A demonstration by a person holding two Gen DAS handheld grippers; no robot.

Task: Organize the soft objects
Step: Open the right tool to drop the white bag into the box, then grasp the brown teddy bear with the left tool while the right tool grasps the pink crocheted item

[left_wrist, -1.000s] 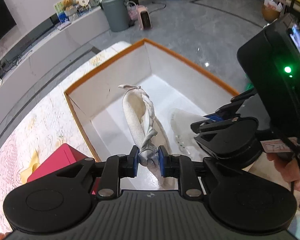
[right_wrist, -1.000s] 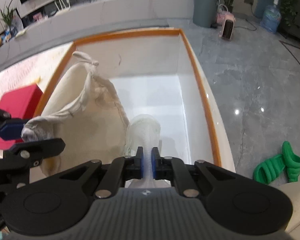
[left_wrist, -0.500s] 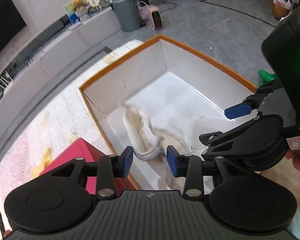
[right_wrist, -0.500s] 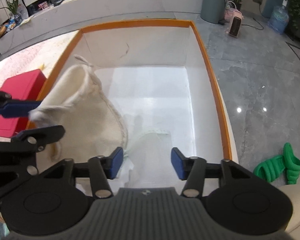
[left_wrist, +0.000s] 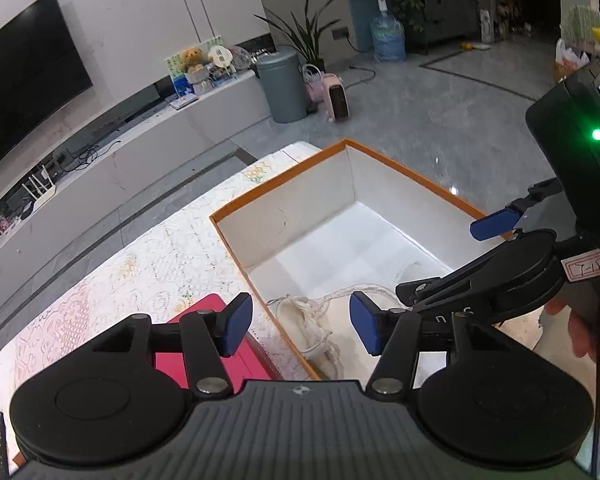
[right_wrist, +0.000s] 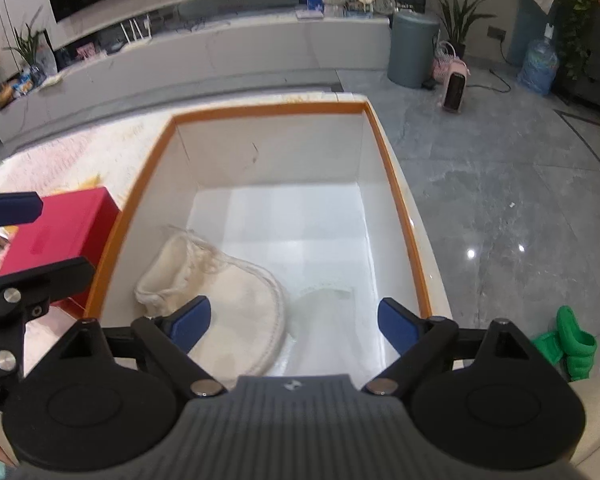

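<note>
A cream drawstring cloth bag (right_wrist: 224, 296) lies flat on the floor of the white box with the orange rim (right_wrist: 268, 111), at its near left corner. Beside it on the right lies a thin white sheer cloth (right_wrist: 328, 320). My right gripper (right_wrist: 294, 324) hangs above both cloths, its jaws opening wide with nothing gripped. My left gripper (left_wrist: 298, 328) is above the box's near left edge (left_wrist: 236, 252), jaws opening, empty, and the bag (left_wrist: 308, 320) shows below it. The right gripper (left_wrist: 496, 224) appears at the right of the left wrist view.
A red box (right_wrist: 56, 232) sits on the patterned tablecloth (left_wrist: 112, 280) left of the white box. Green slippers (right_wrist: 568, 344) lie on the grey floor to the right. A grey bin (right_wrist: 414, 48), a small heater (right_wrist: 456, 90) and a low TV cabinet stand further back.
Both grippers let go of their cloths and opened wide. The cream bag and the sheer cloth dropped to the box floor. Both grippers rose and pulled back.
</note>
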